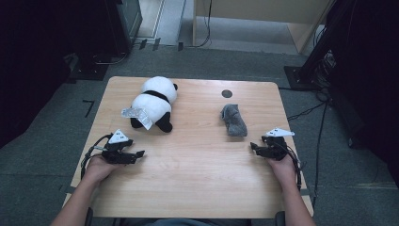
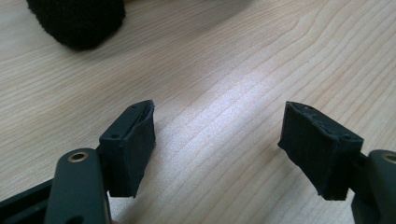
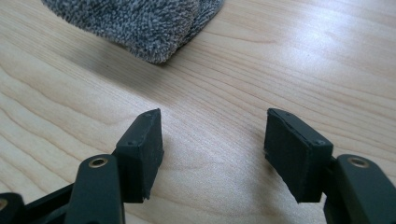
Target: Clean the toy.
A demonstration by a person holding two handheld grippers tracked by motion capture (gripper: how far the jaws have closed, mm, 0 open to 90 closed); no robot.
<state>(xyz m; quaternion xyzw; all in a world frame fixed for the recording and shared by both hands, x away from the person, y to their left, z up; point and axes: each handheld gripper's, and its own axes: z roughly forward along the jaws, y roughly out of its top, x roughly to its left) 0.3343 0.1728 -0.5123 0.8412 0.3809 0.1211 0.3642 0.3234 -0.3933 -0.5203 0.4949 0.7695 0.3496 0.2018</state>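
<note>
Grippers rest low at the near corners of the table [image 1: 197,174], both with jaws apart and nothing between them. The left gripper [image 1: 139,154] lies on its side, its tips aimed inward toward the table's middle; the panda [image 1: 154,102] sits just beyond it, long axis running from the black feet nearest the gripper up and away to the head at the far edge, with a crinkled tag [image 1: 136,114] at its flank. The right gripper [image 1: 254,148] also points inward, and the sock [image 1: 234,120] lies just past its tips, its length running away from the gripper toward a dark round hole [image 1: 227,93] in the tabletop. In the left gripper view, the left gripper [image 2: 217,144] stands over bare wood, and the panda [image 2: 77,21] appears as one black furry patch cut off by the top edge; which part it is cannot be told there. In the right gripper view, the right gripper [image 3: 214,149] likewise frames bare wood, with the sock's [image 3: 140,23] looped grey pile plain, its far end cropped.
</note>
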